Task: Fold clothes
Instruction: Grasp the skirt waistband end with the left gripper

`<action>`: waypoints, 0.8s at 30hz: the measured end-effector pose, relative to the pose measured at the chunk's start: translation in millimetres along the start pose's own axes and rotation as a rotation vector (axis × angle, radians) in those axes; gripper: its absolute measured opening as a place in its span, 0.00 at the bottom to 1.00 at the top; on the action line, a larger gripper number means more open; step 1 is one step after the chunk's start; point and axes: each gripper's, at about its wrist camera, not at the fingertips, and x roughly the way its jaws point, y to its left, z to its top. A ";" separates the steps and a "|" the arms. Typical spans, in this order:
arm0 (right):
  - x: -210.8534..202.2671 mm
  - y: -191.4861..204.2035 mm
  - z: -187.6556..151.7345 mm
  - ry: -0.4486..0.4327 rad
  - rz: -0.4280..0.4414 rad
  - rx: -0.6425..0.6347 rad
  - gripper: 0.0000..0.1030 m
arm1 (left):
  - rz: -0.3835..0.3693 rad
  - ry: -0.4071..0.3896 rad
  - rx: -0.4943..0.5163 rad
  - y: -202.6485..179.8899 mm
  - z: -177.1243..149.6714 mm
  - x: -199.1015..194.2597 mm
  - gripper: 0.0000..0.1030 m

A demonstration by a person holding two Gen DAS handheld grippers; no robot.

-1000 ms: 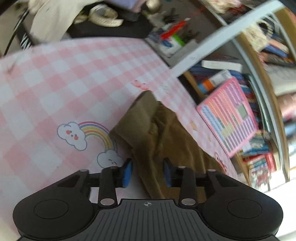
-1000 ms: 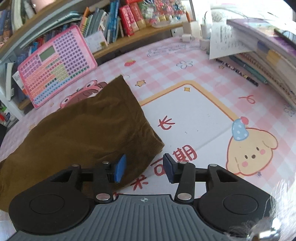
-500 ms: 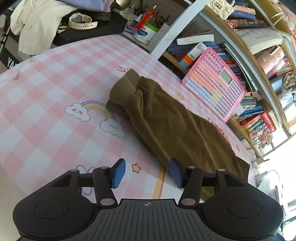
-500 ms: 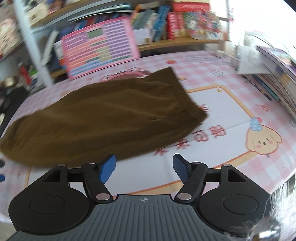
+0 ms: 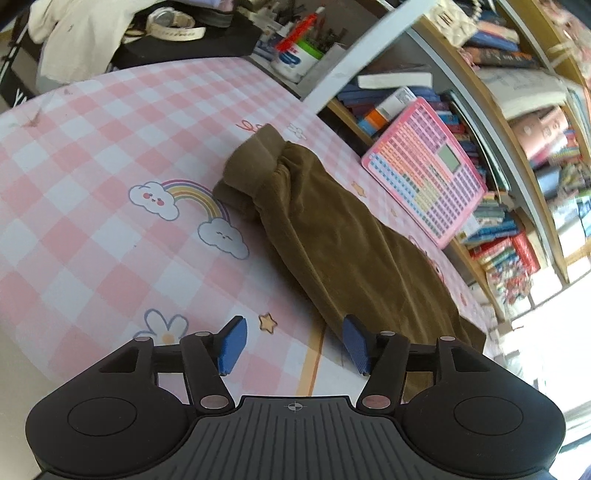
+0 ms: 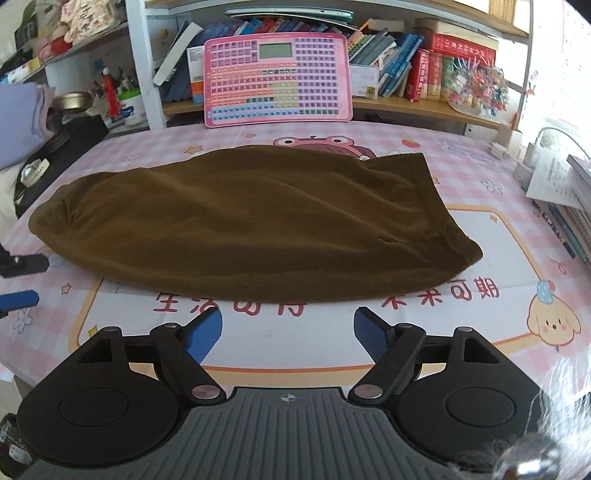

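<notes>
A brown garment [image 6: 255, 225] lies flat and lengthwise across the pink checked table mat [image 6: 480, 321], folded into a long shape. Its ribbed cuffs [image 5: 251, 173] are at the left end, its wide hem [image 6: 439, 218] at the right. My left gripper [image 5: 293, 345] hovers open over the mat near the garment's long edge, nothing between its blue pads. My right gripper [image 6: 288, 332] stands open in front of the garment's middle, apart from the cloth. A blue fingertip of the left gripper [image 6: 18, 298] shows at the left edge of the right wrist view.
A pink keyboard toy [image 6: 277, 79] leans on the bookshelf [image 6: 424, 107] behind the table. Stacked books and papers [image 6: 561, 192] sit at the right edge. A black box with a watch [image 5: 177, 29] and pale clothes [image 5: 74, 33] lie beyond the left end.
Both grippers have let go of the garment, opened wider and pulled back and up. The garment now lies spread out flat on the mat.
</notes>
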 end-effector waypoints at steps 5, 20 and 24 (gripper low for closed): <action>3.0 7.4 3.9 0.001 -0.005 -0.051 0.75 | -0.041 -0.022 -0.156 20.0 15.3 17.8 0.56; 88.1 72.6 67.2 -0.047 0.043 -0.251 0.75 | -0.064 -0.111 -0.392 33.5 44.4 53.4 0.51; 105.5 93.0 58.8 -0.024 0.077 -0.370 0.73 | -0.039 -0.131 -0.405 31.9 41.6 59.8 0.26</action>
